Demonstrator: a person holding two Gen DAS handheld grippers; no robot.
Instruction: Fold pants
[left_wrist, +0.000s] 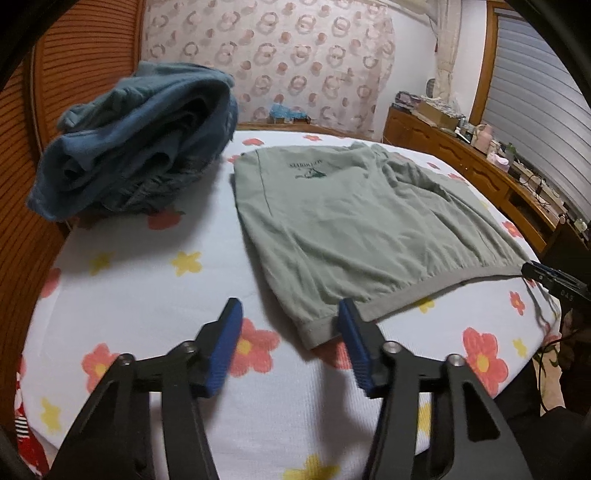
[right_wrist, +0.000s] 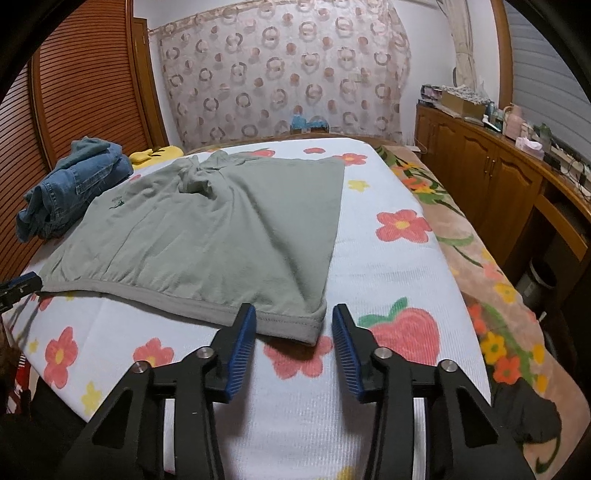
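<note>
Grey-green pants (left_wrist: 351, 225) lie spread flat on the flowered bed sheet (left_wrist: 140, 295), waistband toward me, a small dark print near the far left. They also show in the right wrist view (right_wrist: 207, 236). My left gripper (left_wrist: 290, 314) is open and empty, hovering over the near left corner of the waistband. My right gripper (right_wrist: 293, 317) is open and empty, its jaws on either side of the near right corner of the waistband. The right gripper's tip shows at the right edge of the left wrist view (left_wrist: 554, 280).
A heap of blue denim clothes (left_wrist: 136, 144) lies at the far left of the bed, also in the right wrist view (right_wrist: 70, 184). A yellow item (right_wrist: 155, 154) lies behind it. A wooden cabinet (right_wrist: 491, 177) with clutter runs along the right. A slatted wooden panel (right_wrist: 85, 81) stands at left.
</note>
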